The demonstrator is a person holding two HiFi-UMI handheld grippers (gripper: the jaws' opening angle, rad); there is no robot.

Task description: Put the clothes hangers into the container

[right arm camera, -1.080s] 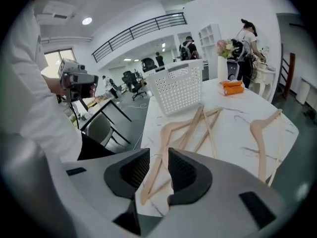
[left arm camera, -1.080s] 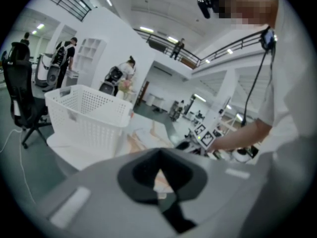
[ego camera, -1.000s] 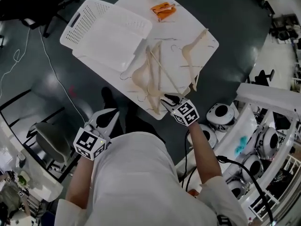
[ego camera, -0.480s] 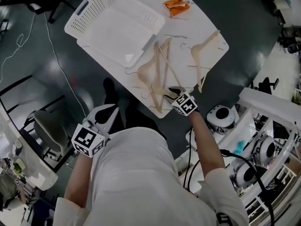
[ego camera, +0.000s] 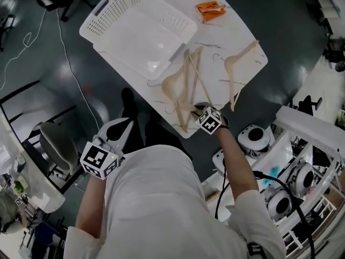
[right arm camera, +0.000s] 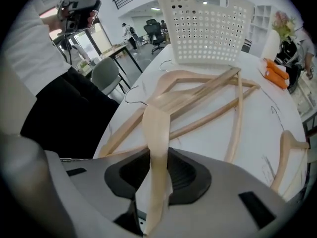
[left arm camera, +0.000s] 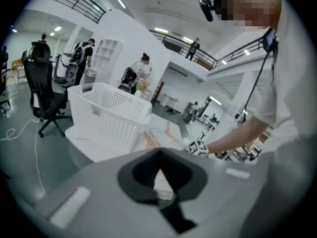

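Right tool (right arm camera: 157, 168): jaws have just been closing and now stand part-way closed on the flat wooden arm of the held hanger (right arm camera: 156, 125), which runs straight up between the pads. That hanger belongs to the pile of hangers (ego camera: 182, 88), lying crossed over one another at the near edge of the counter (ego camera: 215, 43). In the right gripper view its wire hook points off the counter's edge. The lone hanger (ego camera: 237, 68) lies apart, toward the counter's right edge. The container (ego camera: 102, 21), a white perforated basket, stands at the counter's far left corner, overhanging it, with its near rim just beside the pile; no hangers lie in it. An orange object (ego camera: 211, 11) sits at the far edge, well clear. Nothing lies between the pile and the container. The right arm is stretched forward, with the tool pointing steeply down at the near edge. Left tool (ego camera: 125, 126): jaws brought together at the tips, holding nothing. It hangs off the counter over the dark floor (ego camera: 64, 80), beside the person's body, the arm bent, the tool pointing forward and slightly down. An office chair (ego camera: 54, 151) stands to its left.
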